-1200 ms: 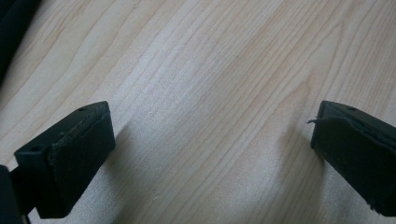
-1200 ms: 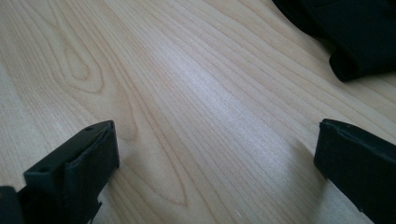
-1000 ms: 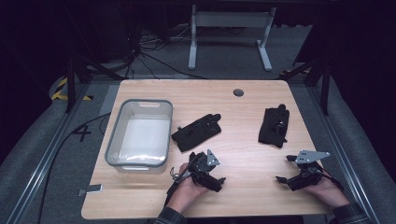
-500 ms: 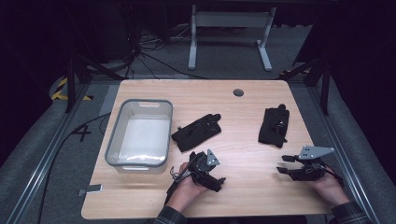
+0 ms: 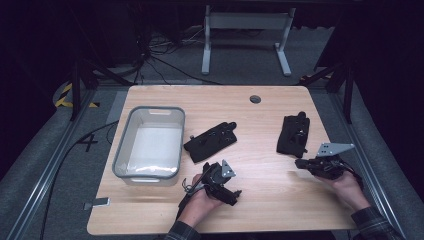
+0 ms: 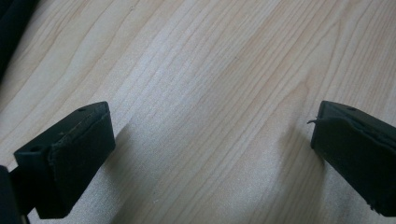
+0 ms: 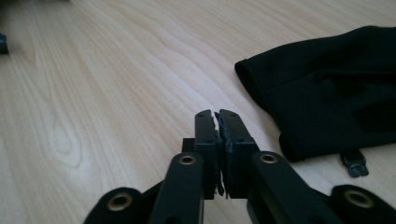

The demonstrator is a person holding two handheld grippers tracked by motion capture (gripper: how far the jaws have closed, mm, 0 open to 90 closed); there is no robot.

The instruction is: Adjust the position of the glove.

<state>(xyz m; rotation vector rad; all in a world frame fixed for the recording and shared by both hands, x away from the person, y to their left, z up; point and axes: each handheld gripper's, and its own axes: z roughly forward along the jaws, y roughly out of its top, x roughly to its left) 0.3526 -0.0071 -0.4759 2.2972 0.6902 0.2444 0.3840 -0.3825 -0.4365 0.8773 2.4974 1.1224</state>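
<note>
Two black gloves lie on the wooden table: one in the middle, the other at the right. My left gripper rests low on the table just in front of the middle glove. Its jaws stand wide open over bare wood, with nothing between them. My right gripper is held just in front of the right glove, pointing left. It is shut and empty. In the right gripper view the glove lies close on the right, a small buckle at its cuff.
A grey plastic bin with a pale bottom stands at the table's left side. A round cable hole sits near the far edge. A dark glove edge cuts the left gripper view's top left corner. Dark floor, cables and a metal stand surround the table.
My right gripper has moved a little forward, nearer the right glove. The left gripper and both gloves have stayed in place.
</note>
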